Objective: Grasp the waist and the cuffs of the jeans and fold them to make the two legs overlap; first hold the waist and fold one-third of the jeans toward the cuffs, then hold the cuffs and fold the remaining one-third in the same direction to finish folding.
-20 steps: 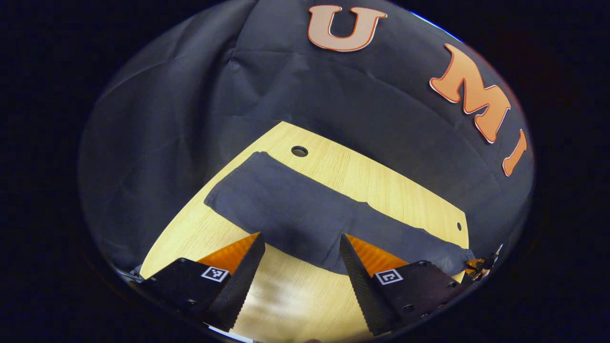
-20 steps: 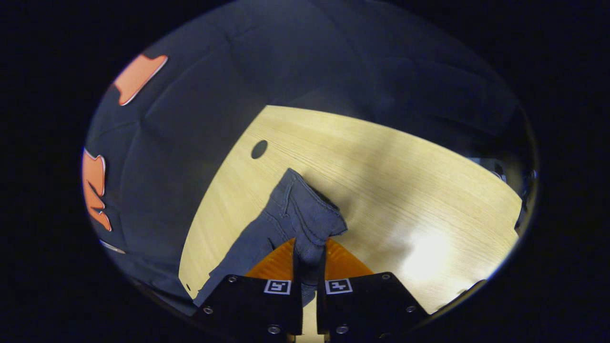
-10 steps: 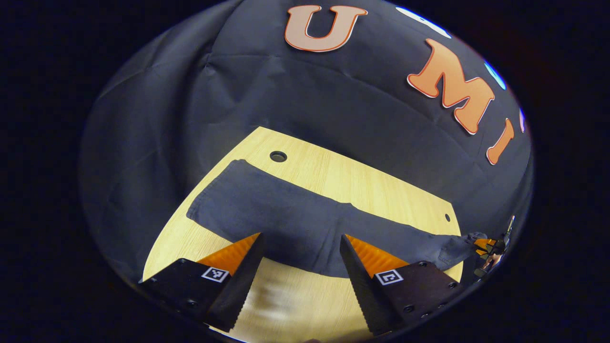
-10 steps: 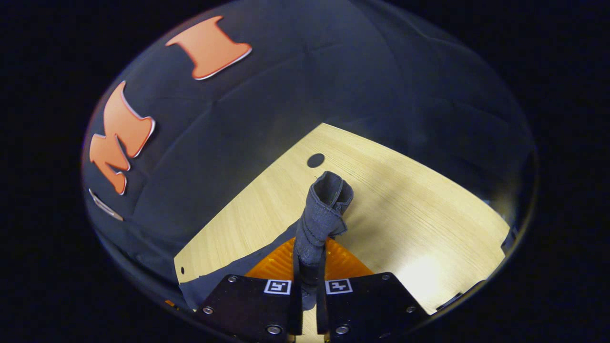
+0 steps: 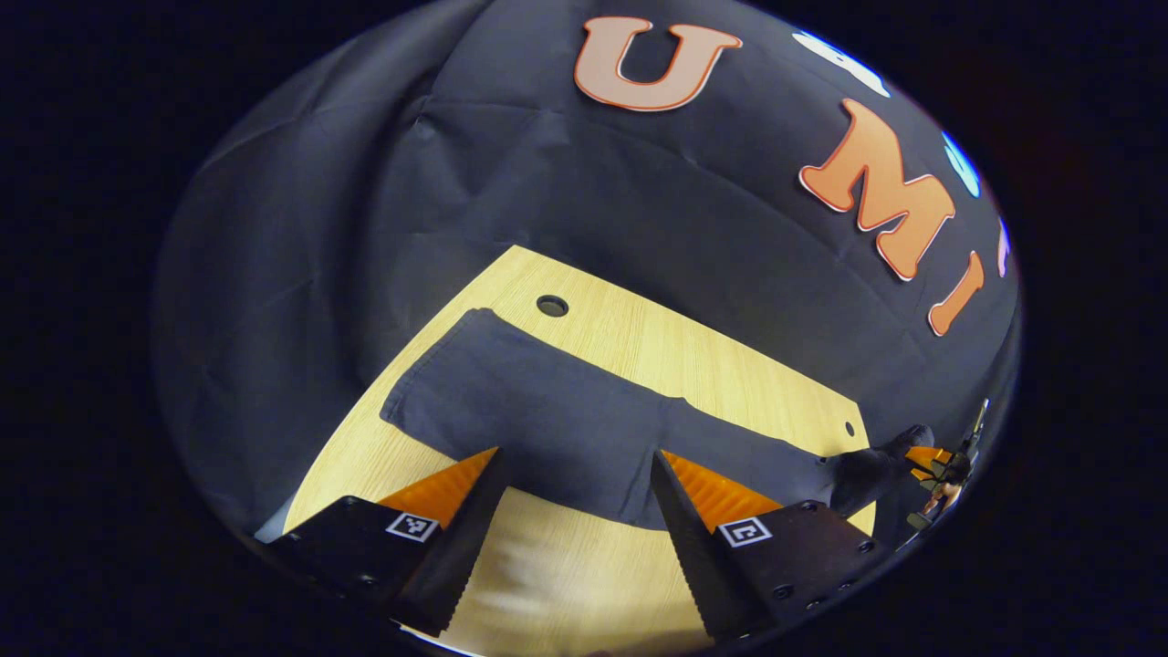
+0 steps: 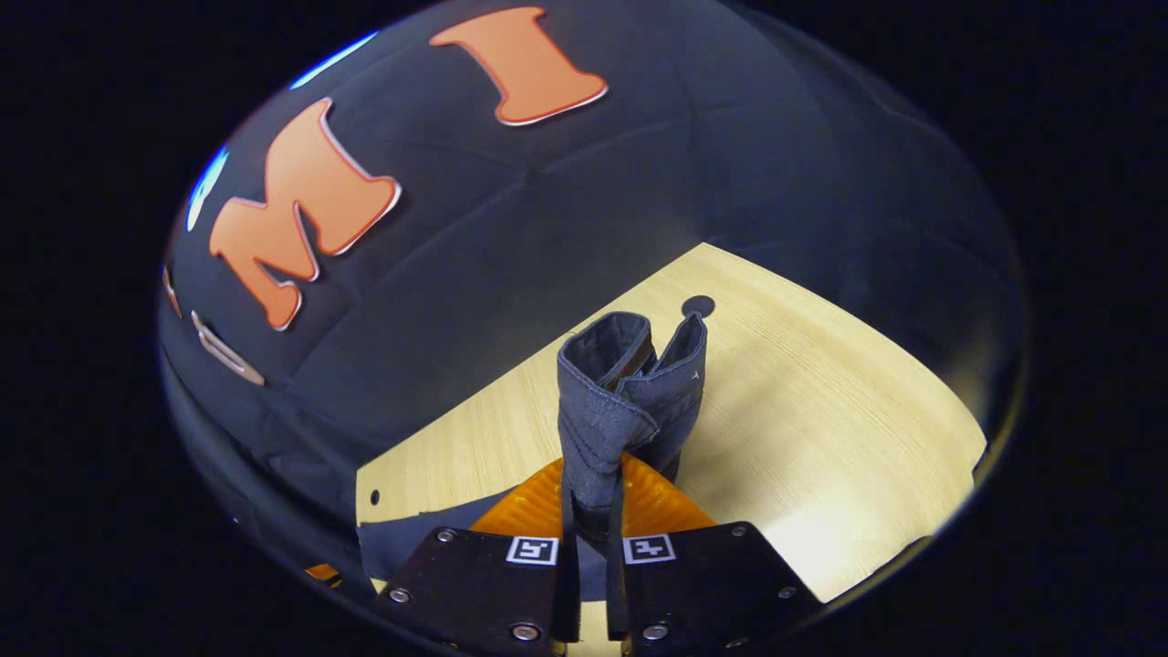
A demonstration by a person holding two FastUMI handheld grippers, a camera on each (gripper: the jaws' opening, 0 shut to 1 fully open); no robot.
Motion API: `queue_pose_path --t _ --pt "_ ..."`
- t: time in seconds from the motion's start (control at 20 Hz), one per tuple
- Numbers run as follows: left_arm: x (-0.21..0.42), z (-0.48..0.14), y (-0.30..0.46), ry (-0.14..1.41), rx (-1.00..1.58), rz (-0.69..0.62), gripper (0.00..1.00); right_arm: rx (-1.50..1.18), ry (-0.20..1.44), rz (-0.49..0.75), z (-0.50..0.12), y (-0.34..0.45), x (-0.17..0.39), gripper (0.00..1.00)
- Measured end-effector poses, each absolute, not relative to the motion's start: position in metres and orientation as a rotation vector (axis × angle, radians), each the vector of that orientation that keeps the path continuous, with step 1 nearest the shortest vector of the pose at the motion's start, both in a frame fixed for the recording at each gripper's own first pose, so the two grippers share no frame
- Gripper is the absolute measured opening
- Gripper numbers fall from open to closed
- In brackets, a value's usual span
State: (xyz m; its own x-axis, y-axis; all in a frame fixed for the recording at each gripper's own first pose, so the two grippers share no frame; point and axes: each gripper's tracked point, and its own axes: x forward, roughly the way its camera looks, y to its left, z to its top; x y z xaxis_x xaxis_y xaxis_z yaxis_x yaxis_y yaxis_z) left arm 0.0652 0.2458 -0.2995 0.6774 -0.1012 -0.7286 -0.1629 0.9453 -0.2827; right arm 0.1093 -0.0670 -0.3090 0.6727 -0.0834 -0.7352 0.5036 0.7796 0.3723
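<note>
The jeans (image 5: 547, 411) lie stretched across the wooden table (image 5: 712, 365), dark denim running from the far-left corner down toward the right edge of the left gripper view. The left gripper (image 5: 575, 511) hangs over the near edge of the cloth with its 2 fingers spread wide, and nothing sits between them but bare table and the hem of the fabric. Whether the fingertips touch the denim is hard to judge, since they overlap the cloth's edge in this view.

Far off at the right rim of that view, the end of the jeans lifts off the table into the right gripper (image 5: 926, 461), small, warped by the lens and partly cut off.

Over in the right gripper view, the right gripper (image 6: 593, 547) is clamped tight on the jeans (image 6: 620, 401), both fingers pressing a bunch of denim that stands up in front of the lens. Stitched hems and an open fold show at the top; waist or cuff cannot be told from here. The raised bunch hides part of the table (image 6: 821, 438), and a round hole (image 6: 698, 306) peeks out just behind it.
</note>
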Motion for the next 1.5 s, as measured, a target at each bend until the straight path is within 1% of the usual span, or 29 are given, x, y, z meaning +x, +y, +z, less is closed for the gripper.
queue_pose_path --t 0.25,0.5,0.75,0.9,1.1,1.35,1.5 --pt "0.060 -0.301 0.264 0.830 -0.379 0.046 0.95 0.559 0.797 -0.254 -0.305 -0.011 0.120 0.12" --pt "0.055 -0.306 0.274 0.849 -0.417 0.055 0.96 0.561 0.821 -0.237 -0.308 0.015 0.125 0.12" --pt "0.054 -0.309 0.285 0.859 -0.425 0.064 0.95 0.540 0.813 -0.194 -0.299 0.049 0.139 0.12" --pt "0.053 -0.314 0.291 0.873 -0.443 0.078 0.95 0.503 0.823 -0.142 -0.297 0.076 0.148 0.12" --pt "0.051 -0.318 0.301 0.892 -0.454 0.089 0.95 0.476 0.855 -0.066 -0.304 0.118 0.147 0.11" --pt "0.048 -0.319 0.315 0.900 -0.482 0.104 0.95 0.471 0.903 -0.048 -0.324 0.154 0.144 0.12" --pt "0.047 -0.320 0.323 0.906 -0.499 0.109 0.96 0.480 0.920 -0.011 -0.328 0.179 0.145 0.11"
